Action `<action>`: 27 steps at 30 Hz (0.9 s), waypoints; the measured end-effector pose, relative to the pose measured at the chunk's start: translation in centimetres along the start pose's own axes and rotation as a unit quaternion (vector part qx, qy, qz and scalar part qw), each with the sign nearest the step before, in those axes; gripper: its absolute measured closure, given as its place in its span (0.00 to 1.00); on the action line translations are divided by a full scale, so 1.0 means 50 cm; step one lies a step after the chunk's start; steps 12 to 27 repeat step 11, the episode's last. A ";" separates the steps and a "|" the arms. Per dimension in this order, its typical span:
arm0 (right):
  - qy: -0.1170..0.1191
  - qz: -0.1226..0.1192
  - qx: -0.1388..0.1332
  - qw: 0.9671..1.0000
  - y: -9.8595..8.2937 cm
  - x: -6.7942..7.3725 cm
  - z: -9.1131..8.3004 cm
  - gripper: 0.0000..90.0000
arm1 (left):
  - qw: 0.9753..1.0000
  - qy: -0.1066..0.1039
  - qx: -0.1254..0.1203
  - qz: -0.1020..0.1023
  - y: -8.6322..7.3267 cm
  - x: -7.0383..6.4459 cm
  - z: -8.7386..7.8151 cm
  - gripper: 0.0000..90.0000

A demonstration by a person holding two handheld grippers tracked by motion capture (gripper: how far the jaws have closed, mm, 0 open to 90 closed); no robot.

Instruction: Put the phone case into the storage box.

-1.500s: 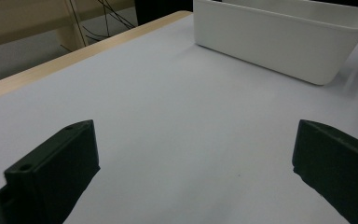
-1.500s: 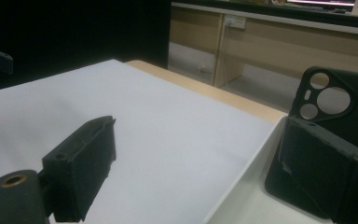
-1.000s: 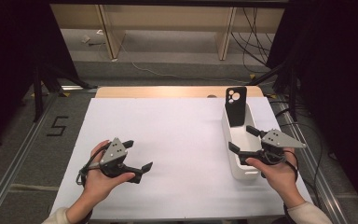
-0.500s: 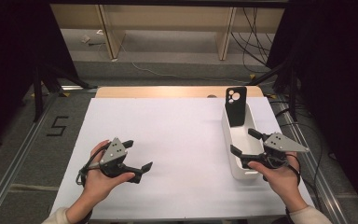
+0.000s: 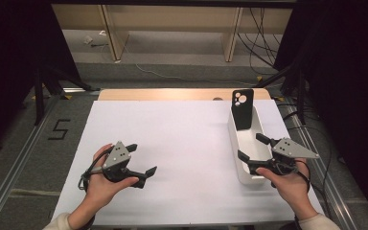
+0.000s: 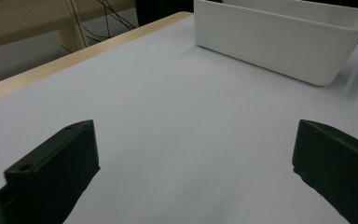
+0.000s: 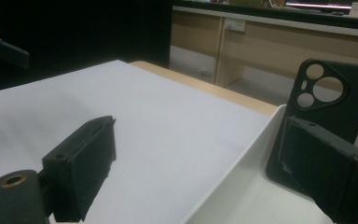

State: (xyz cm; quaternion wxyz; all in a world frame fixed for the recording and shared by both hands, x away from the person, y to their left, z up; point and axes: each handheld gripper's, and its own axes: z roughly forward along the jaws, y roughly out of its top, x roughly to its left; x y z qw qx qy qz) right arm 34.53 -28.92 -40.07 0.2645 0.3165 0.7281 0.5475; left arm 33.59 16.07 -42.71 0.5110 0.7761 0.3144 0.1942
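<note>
The black phone case leaning upright in the white bin looks light and slightly flexible; the released right gripper should pinch its upper edge.

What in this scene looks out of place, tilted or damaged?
Only one thing stands out: the black phone case stands on end at the far end of the white bin, leaning against its wall and sticking up above the rim, not lying flat. No spill or damage shows. Both the left claw and the right claw are open, holding nothing.
</note>
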 end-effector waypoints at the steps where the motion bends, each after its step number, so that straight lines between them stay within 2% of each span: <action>1: 0.000 0.000 0.000 1.000 0.000 0.000 0.001 0.13 | 1.000 0.000 0.000 0.000 0.000 0.000 0.000 0.00; 27: -0.002 0.001 0.000 1.000 -0.002 -0.002 0.003 0.13 | 1.000 0.000 0.000 0.001 0.001 0.001 0.000 0.00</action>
